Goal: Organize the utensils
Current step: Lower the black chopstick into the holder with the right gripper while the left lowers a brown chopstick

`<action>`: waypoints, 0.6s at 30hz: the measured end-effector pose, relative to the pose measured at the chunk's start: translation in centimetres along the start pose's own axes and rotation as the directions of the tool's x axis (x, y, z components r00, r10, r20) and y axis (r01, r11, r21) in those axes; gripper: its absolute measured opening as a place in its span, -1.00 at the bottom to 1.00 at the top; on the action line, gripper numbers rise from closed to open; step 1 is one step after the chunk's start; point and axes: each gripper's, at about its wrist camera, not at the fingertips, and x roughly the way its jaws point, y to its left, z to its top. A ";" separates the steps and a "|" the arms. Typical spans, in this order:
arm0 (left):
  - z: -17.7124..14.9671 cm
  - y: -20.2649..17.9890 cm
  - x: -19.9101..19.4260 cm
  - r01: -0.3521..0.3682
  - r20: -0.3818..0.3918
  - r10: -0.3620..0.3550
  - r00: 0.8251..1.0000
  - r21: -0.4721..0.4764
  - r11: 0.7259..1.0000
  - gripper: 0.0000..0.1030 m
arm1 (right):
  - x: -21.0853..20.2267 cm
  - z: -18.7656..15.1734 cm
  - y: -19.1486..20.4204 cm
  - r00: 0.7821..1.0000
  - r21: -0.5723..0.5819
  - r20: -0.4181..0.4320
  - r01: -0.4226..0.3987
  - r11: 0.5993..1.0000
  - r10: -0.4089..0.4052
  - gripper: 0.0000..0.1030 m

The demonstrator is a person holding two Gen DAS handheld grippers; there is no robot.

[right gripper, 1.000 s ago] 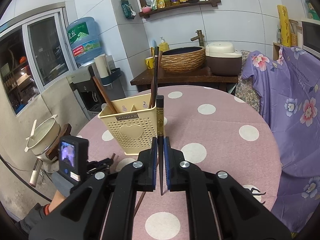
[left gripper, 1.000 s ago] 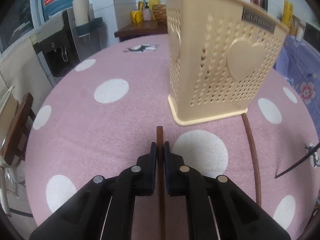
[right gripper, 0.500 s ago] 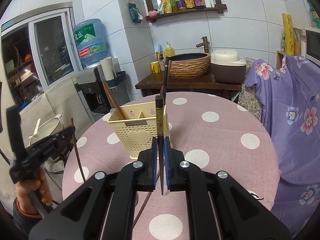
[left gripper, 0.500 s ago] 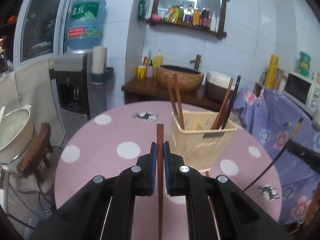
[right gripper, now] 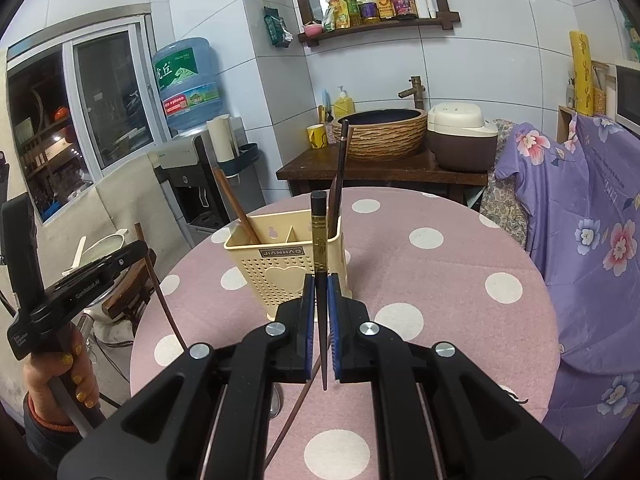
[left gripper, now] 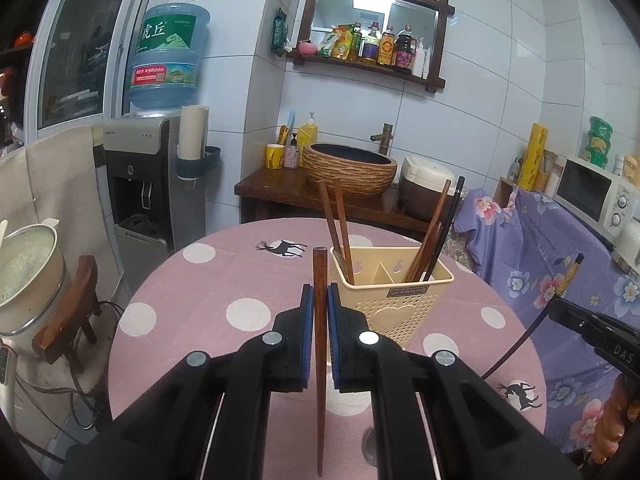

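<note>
Holding one chopstick apiece above the pink dotted surface (left gripper: 192,300): left tool (left gripper: 319,300) clamped on a brown wooden chopstick (left gripper: 319,320), right tool (right gripper: 319,292) clamped on a black chopstick (right gripper: 320,280) with a gold band. Both sticks upright between the pads, thick ends up, tips hanging below the grip. Cream utensil holder (left gripper: 394,300) standing ahead on the surface, divided into compartments, with brown sticks leaning at the left end and brown and black ones at the right. One more brown chopstick (right gripper: 296,412) lying loose on the surface in the right wrist view, near a spoon (right gripper: 276,400) partly hidden under the right tool.

Likely next: lowering each stick into a compartment. Risks as judged from here: a tip catching the holder's rim or the inner divider and pivoting in the narrow grip; a stick knocking the ones already leaning inside and levering them out; a light holder tipping or sliding if pushed sideways; the two tools crowding each other if both approach together; colours ending up mixed if the wrong compartment is chosen.
</note>
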 end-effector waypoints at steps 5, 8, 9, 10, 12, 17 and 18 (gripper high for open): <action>1.0 -0.2 -0.6 0.011 0.017 -0.011 1.000 0.005 1.000 -0.85 | -0.6 1.2 0.2 1.000 -0.001 0.005 -0.030 1.000 0.030 -0.86; 2.2 -0.4 -1.0 0.029 0.032 -0.029 0.999 0.004 1.000 -0.85 | -1.0 2.5 0.8 0.999 -0.015 0.021 -0.041 0.999 0.041 -0.86; 2.9 -0.6 -1.2 0.034 0.042 -0.034 0.999 0.003 0.999 -0.85 | -1.2 3.2 1.0 0.999 -0.022 0.033 -0.042 0.999 0.042 -0.86; 3.5 -0.7 -1.4 0.038 0.053 -0.038 0.998 0.002 0.999 -0.85 | -1.4 3.7 1.3 0.998 -0.025 0.042 -0.041 0.999 0.042 -0.86; 5.0 -1.1 -1.7 0.046 0.080 -0.045 0.996 -0.001 0.999 -0.85 | -1.6 5.4 1.9 0.997 -0.037 0.064 -0.043 0.998 0.045 -0.86; 10.1 -2.7 -2.1 0.076 0.179 -0.074 0.981 -0.008 0.997 -0.85 | -2.0 10.1 3.1 0.989 -0.049 0.145 -0.024 0.999 0.031 -0.86; 11.2 -3.1 -1.9 0.072 0.197 -0.068 0.978 -0.011 0.997 -0.85 | -1.9 11.0 3.2 0.987 -0.049 0.159 -0.017 0.999 0.025 -0.86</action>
